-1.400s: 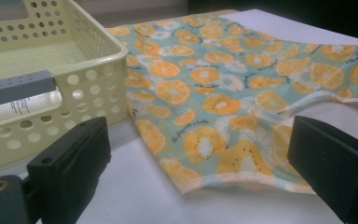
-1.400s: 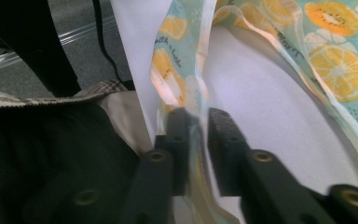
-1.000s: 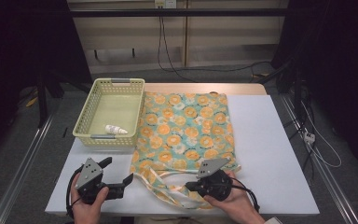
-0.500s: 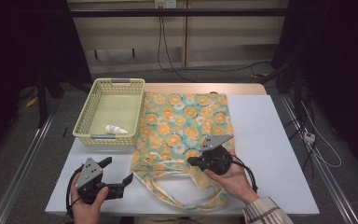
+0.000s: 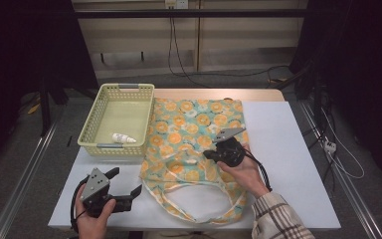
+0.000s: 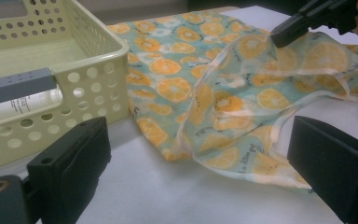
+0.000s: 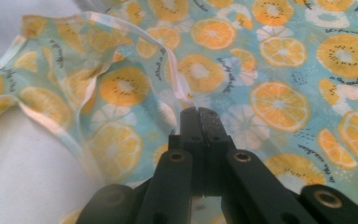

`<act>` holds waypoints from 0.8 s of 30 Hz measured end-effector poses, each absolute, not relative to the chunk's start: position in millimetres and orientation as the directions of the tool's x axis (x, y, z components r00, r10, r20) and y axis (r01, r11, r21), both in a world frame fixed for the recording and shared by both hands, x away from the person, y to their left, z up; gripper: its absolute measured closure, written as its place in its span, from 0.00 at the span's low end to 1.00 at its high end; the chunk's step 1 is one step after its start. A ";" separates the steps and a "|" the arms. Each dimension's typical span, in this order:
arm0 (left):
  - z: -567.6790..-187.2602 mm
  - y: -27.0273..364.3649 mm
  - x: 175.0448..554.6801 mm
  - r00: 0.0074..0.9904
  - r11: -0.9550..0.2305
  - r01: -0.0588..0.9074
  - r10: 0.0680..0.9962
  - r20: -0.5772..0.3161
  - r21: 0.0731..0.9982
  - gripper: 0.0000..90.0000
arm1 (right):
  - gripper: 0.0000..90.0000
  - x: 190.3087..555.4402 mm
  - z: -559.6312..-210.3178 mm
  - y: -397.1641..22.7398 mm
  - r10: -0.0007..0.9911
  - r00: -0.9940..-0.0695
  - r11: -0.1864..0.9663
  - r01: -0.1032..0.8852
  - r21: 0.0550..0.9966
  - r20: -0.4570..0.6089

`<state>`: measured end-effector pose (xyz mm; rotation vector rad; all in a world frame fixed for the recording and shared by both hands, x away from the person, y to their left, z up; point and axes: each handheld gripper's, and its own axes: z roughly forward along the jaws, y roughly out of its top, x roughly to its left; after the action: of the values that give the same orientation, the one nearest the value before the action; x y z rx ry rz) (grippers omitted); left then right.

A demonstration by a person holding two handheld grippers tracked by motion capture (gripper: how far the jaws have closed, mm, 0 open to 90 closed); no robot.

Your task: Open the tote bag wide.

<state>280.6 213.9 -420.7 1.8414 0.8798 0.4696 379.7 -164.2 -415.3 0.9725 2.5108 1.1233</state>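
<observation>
1. Since half a second ago we see the right hand-held gripper has travelled a little farther up the table, toward the far edge, dragging the upper layer of the thin orange-slice-printed teal fabric bag with it; the left hand-held gripper has stayed put at the near-left corner.
2. Our right hand-held gripper's jaws are pressed together, pinching the bag's pale-trimmed rim; the lifted layer tents up so the mouth gapes toward us.
3. Our left hand-held gripper is spread wide and holds nothing; the opened mouth lies straight ahead of it, to its right on the white table.
4. We judge the left is the nearer one to reach the mouth's lower lip or strap.
5. Pale yellow perforated plastic basket, holding a small white bottle, sits just beside the bag's left edge, crowding that side; bare table lies to the right.
</observation>
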 end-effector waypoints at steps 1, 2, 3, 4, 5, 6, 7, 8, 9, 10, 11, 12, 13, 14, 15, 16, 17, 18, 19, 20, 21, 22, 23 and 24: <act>-420.8 213.9 280.7 0.660 -0.233 0.359 0.748 -0.070 0.904 0.06 | 1.00 382.5 -416.0 -164.8 0.658 -0.750 0.484 0.487 0.727 0.064; -420.8 214.1 280.8 0.659 -0.235 0.361 0.749 -0.069 0.902 0.06 | 1.00 385.1 -416.8 -165.2 0.662 -0.747 0.483 0.487 0.727 0.061; -420.8 214.0 280.8 0.659 -0.235 0.362 0.749 -0.069 0.902 0.06 | 1.00 387.6 -417.9 -165.3 0.665 -0.744 0.480 0.489 0.728 0.061; -420.8 214.0 280.8 0.660 -0.236 0.361 0.748 -0.068 0.902 0.06 | 1.00 389.8 -419.5 -165.1 0.668 -0.742 0.478 0.490 0.729 0.061; -420.8 214.0 280.8 0.660 -0.237 0.360 0.748 -0.067 0.902 0.06 | 1.00 391.8 -421.1 -164.6 0.671 -0.739 0.479 0.492 0.727 0.058; -420.8 213.9 280.8 0.660 -0.236 0.360 0.748 -0.067 0.902 0.06 | 1.00 394.1 -423.0 -163.9 0.676 -0.735 0.483 0.493 0.724 0.050; -420.8 214.0 280.8 0.660 -0.238 0.361 0.748 -0.067 0.902 0.06 | 1.00 396.6 -424.8 -163.3 0.680 -0.732 0.486 0.496 0.720 0.044; -420.8 213.9 280.8 0.661 -0.238 0.361 0.748 -0.067 0.901 0.06 | 1.00 399.7 -426.7 -163.1 0.686 -0.727 0.487 0.497 0.719 0.038; -420.8 213.9 280.8 0.661 -0.239 0.362 0.747 -0.067 0.901 0.06 | 1.00 403.1 -428.5 -162.9 0.690 -0.723 0.484 0.500 0.718 0.038; -420.8 214.0 280.9 0.661 -0.239 0.361 0.747 -0.067 0.902 0.06 | 1.00 406.3 -430.1 -162.6 0.693 -0.721 0.487 0.502 0.715 0.033; -420.8 214.1 280.8 0.661 -0.237 0.361 0.748 -0.067 0.902 0.06 | 1.00 409.4 -431.9 -162.0 0.699 -0.715 0.488 0.504 0.712 0.027; -420.8 214.2 280.8 0.660 -0.236 0.361 0.748 -0.069 0.902 0.06 | 1.00 412.3 -433.8 -161.9 0.702 -0.711 0.491 0.509 0.707 0.024; -420.9 214.3 280.8 0.659 -0.234 0.364 0.749 -0.072 0.902 0.06 | 1.00 415.0 -435.9 -161.9 0.706 -0.708 0.494 0.510 0.705 0.018; -420.9 214.4 280.8 0.658 -0.233 0.365 0.749 -0.073 0.901 0.06 | 1.00 416.7 -438.1 -161.5 0.713 -0.701 0.493 0.516 0.701 0.014; -420.9 214.5 280.9 0.658 -0.232 0.366 0.749 -0.074 0.901 0.06 | 0.99 418.2 -440.3 -161.7 0.719 -0.694 0.490 0.519 0.700 0.011; -420.9 214.7 280.8 0.658 -0.232 0.366 0.749 -0.074 0.901 0.06 | 0.94 418.8 -442.0 -161.9 0.725 -0.688 0.487 0.524 0.699 0.011; -420.9 214.8 280.8 0.658 -0.232 0.365 0.750 -0.074 0.902 0.06 | 0.86 419.2 -443.1 -162.3 0.728 -0.685 0.485 0.526 0.699 0.009; -420.9 214.8 280.8 0.658 -0.232 0.365 0.750 -0.073 0.902 0.06 | 0.80 418.9 -443.2 -162.8 0.732 -0.681 0.484 0.533 0.694 0.013; -421.0 214.9 281.0 0.658 -0.235 0.363 0.750 -0.070 0.902 0.06 | 0.78 418.5 -442.7 -163.4 0.735 -0.678 0.482 0.532 0.696 0.010; -421.0 214.9 281.0 0.658 -0.235 0.364 0.749 -0.070 0.901 0.06 | 0.76 417.6 -440.8 -164.4 0.735 -0.679 0.483 0.531 0.697 0.008; -421.0 214.7 280.8 0.658 -0.232 0.365 0.750 -0.074 0.901 0.06 | 0.70 416.9 -438.5 -166.1 0.735 -0.678 0.473 0.529 0.705 0.015; -420.9 214.7 280.7 0.658 -0.232 0.364 0.750 -0.073 0.902 0.06 | 0.63 415.6 -435.6 -168.0 0.739 -0.673 0.454 0.534 0.714 0.033; -420.8 214.7 280.6 0.658 -0.232 0.364 0.750 -0.072 0.902 0.06 | 0.61 413.8 -432.1 -169.7 0.741 -0.671 0.446 0.534 0.719 0.039; -420.8 214.6 280.6 0.658 -0.232 0.364 0.750 -0.072 0.902 0.06 | 0.59 412.0 -428.9 -171.4 0.737 -0.675 0.440 0.527 0.727 0.043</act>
<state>280.6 214.6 -420.8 1.8403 0.8853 0.4665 412.0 -171.4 -428.9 1.0899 2.4151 1.0697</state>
